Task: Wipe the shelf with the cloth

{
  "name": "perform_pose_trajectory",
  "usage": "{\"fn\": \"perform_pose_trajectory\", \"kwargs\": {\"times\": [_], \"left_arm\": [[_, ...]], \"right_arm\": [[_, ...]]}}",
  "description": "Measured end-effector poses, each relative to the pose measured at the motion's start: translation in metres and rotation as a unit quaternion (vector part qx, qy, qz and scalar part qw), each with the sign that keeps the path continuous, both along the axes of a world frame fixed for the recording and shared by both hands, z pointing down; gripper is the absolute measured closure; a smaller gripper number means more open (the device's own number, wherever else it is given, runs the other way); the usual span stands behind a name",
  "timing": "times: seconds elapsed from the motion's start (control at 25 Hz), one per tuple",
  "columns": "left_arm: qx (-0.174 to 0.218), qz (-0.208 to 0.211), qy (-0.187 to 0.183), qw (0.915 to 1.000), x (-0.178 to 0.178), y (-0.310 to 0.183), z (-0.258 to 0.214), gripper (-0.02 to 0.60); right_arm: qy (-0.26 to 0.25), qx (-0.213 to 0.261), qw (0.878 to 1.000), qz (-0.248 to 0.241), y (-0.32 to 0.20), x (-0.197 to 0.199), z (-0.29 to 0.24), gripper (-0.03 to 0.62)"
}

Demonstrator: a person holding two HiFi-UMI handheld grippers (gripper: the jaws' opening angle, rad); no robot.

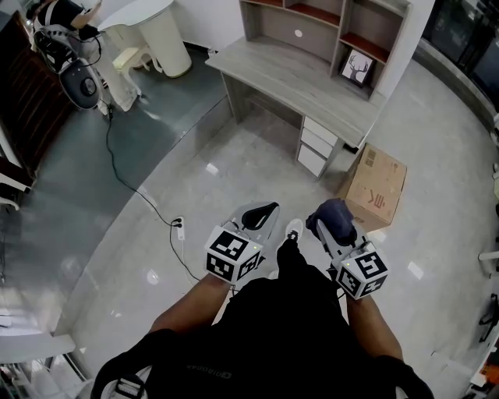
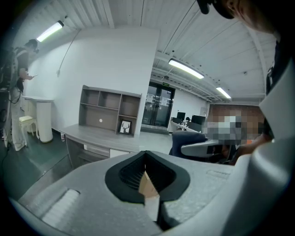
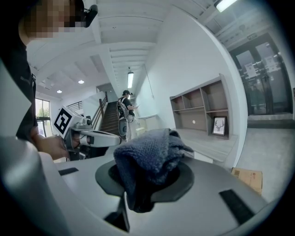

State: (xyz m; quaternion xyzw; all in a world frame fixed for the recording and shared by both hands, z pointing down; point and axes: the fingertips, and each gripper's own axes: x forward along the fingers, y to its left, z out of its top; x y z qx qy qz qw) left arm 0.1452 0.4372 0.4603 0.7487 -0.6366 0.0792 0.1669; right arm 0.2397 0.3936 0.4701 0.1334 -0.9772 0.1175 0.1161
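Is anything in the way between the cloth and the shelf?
Nothing visible blocks it. Only floor lies between the cloth in the right tongs and the shelf; the cardboard box stands aside.

Glossy pale grey floor (image 1: pixel 234 164) with a darker strip (image 1: pixel 117 132) at left; white walls (image 2: pixel 106 60), ceiling strip lights (image 2: pixel 186 69), glass doors (image 2: pixel 159 105) far back. Grey worktop (image 1: pixel 288 78) with drawers (image 1: pixel 318 148) carries a shelf (image 1: pixel 312 27) holding a deer picture (image 1: pixel 356 68). Cardboard box (image 1: pixel 376 187) on the floor just beside it; fan (image 1: pixel 78 82) and white pedestal (image 1: pixel 164 39) well apart at left.
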Motion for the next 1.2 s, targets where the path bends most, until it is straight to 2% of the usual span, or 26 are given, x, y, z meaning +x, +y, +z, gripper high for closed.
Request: {"fn": "perform_pose_trajectory", "kwargs": {"times": [0.36, 0.88, 1.2], "left_arm": [[0.005, -0.001, -0.005, 1.0000, -0.040, -0.056, 0.000, 0.572], [-0.007, 0.020, -0.030, 0.9993, -0.105, -0.215, -0.018, 0.572], [-0.003, 0.042, -0.043, 0.9982, -0.119, -0.303, -0.025, 0.573]], "right_arm": [[-0.015, -0.003, 1.000, 0.020, -0.073, -0.044, -0.005, 0.490], [-0.036, -0.011, 0.998, 0.040, -0.232, -0.106, -0.013, 0.490], [-0.048, 0.000, 0.998, 0.044, -0.306, -0.121, -0.020, 0.491]]}}
